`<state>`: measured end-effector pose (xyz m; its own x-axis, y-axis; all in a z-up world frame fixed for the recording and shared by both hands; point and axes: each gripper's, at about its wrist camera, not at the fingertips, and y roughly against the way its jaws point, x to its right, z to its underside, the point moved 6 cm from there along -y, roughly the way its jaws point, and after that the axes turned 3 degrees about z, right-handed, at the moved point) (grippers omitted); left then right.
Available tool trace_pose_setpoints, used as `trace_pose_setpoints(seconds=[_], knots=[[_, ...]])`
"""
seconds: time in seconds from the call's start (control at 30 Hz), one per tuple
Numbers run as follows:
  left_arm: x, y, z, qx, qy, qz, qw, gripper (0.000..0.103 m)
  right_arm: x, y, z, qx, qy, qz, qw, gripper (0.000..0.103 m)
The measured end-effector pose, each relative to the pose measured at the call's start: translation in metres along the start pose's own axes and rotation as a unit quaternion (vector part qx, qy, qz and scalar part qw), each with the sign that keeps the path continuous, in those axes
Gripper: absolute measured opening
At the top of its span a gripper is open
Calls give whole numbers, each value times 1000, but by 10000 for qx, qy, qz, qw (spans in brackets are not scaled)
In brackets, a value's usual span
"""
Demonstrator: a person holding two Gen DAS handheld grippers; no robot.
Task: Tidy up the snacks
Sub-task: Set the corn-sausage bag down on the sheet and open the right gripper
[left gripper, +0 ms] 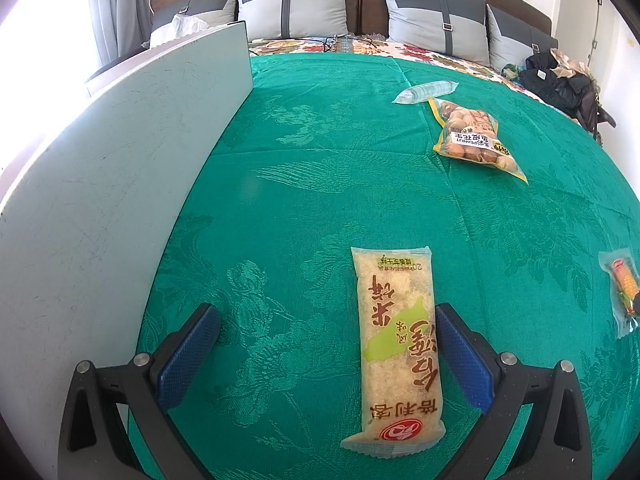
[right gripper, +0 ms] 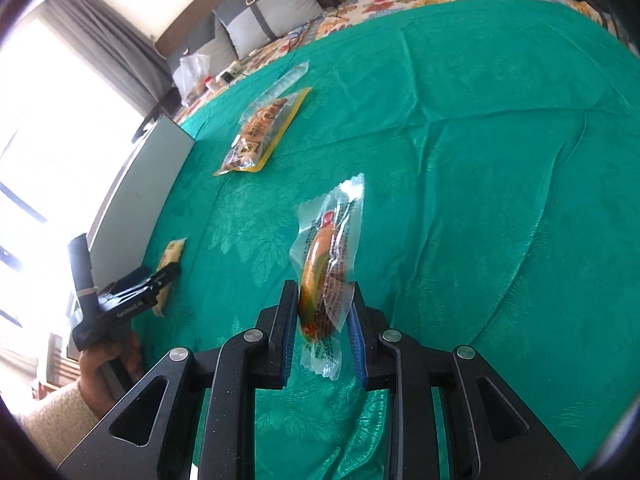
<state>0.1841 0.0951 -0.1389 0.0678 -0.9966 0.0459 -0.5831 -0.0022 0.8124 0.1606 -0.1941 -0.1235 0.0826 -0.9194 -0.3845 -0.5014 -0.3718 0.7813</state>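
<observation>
A long pale rice-cake packet (left gripper: 396, 348) with red characters lies on the green cloth between the open fingers of my left gripper (left gripper: 326, 320), close to the right finger. It also shows in the right wrist view (right gripper: 170, 258), under the left gripper (right gripper: 156, 278). My right gripper (right gripper: 324, 304) is shut on a clear-wrapped sausage snack (right gripper: 328, 264) and holds it above the cloth. The same snack shows at the right edge of the left wrist view (left gripper: 624, 292). A yellow peanut bag (left gripper: 472, 138) (right gripper: 262, 132) lies farther off, with a clear tube packet (left gripper: 426, 90) (right gripper: 286, 78) behind it.
A white box wall (left gripper: 104, 208) (right gripper: 140, 184) stands along the left of the green cloth (left gripper: 320, 160). Behind are a floral bedspread (left gripper: 440, 56), grey pillows (left gripper: 292, 4) and dark clothes (left gripper: 560, 76). Small items sit near the curtain (right gripper: 208, 84).
</observation>
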Motion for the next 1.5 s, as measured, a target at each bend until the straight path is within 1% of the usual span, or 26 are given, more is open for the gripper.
trace_pose_setpoints(seconds=[0.03,0.07,0.1,0.17,0.23,0.37,0.47,0.5,0.63,1.5], knots=[[0,0,0,0,0,0,10000,103,4,1,3,69,92,173,9998,42],[0,0,0,1,0,1,10000,103,7,3,6,145,169,347,9992,60],[0,0,0,1,0,0,10000,103,11,7,10,244,256,527,9980,72],[0,0,0,0,0,-1,10000,103,14,14,14,461,553,904,9933,73],[0,0,0,0,0,0,10000,103,15,17,16,550,783,1158,9887,76],[0,0,0,1,1,1,10000,103,18,7,23,315,1083,1406,9836,79],[0,0,0,1,0,-1,10000,103,9,-1,27,388,1528,1666,9733,86],[0,0,0,1,-1,-2,10000,103,7,-2,30,391,1577,1677,9724,87],[0,0,0,2,1,0,10000,103,12,-3,29,335,1415,1605,9763,93],[1,0,0,3,1,-1,10000,103,8,-7,30,304,1437,1616,9759,97]])
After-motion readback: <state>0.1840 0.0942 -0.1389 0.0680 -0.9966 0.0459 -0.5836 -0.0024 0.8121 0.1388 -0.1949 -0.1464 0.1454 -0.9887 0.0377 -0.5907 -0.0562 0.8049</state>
